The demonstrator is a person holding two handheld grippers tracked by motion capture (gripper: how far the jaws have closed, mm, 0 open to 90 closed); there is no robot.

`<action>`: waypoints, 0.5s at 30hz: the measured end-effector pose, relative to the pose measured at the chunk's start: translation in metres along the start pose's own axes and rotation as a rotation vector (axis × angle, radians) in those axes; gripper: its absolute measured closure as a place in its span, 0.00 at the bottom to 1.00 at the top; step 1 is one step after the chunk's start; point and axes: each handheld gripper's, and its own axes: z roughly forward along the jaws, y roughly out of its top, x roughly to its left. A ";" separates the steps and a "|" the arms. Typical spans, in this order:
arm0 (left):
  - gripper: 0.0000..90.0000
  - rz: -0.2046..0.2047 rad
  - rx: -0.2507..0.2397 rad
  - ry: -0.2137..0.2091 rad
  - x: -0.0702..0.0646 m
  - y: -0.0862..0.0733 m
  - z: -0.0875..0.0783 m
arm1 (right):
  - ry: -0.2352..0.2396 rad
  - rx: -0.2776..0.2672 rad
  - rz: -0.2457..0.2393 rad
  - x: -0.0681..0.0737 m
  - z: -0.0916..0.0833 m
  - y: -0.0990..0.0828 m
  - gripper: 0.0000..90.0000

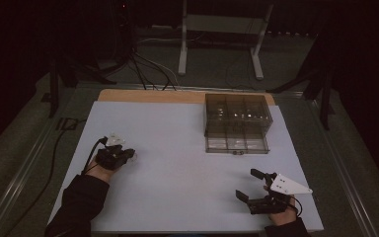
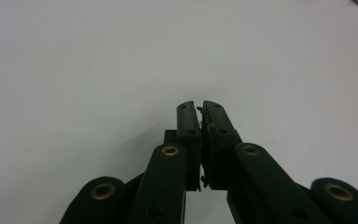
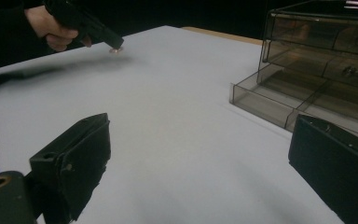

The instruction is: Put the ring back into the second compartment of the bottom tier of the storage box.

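Observation:
My left gripper (image 1: 130, 156) hovers low over the left part of the white table sheet (image 1: 177, 173), held in a hand with a dark sleeve. Its jaws are shut on a small coppery round piece (image 3: 115, 49), seen as a thin sliver between the pads (image 2: 200, 122). The same gripper (image 3: 112, 43) appears far off in the right gripper view. My right gripper (image 1: 245, 183) rests near the front right of the sheet, its jaws wide open with nothing between them (image 3: 200, 135). A smoky clear drawer box (image 1: 237, 114) stands at the back right, with its bottom drawer (image 1: 237, 143) pulled out.
A wooden table edge (image 1: 148, 95) shows behind the sheet. Beyond it stand a white frame (image 1: 217, 29) and floor cables (image 1: 153, 69). The left gripper's cable (image 1: 91, 153) trails off the table's left side. White sheet lies between the two grippers.

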 end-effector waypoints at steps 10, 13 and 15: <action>0.98 0.040 -0.001 -0.060 -0.014 0.011 0.010 | 0.000 0.000 -0.003 0.001 0.000 0.000 0.06; 0.98 0.064 0.007 -0.079 -0.020 0.015 0.012 | 0.001 -0.002 -0.003 0.001 0.000 0.000 0.06; 0.98 0.075 0.003 -0.090 -0.023 0.017 0.012 | 0.002 0.002 -0.004 0.001 0.000 0.000 0.06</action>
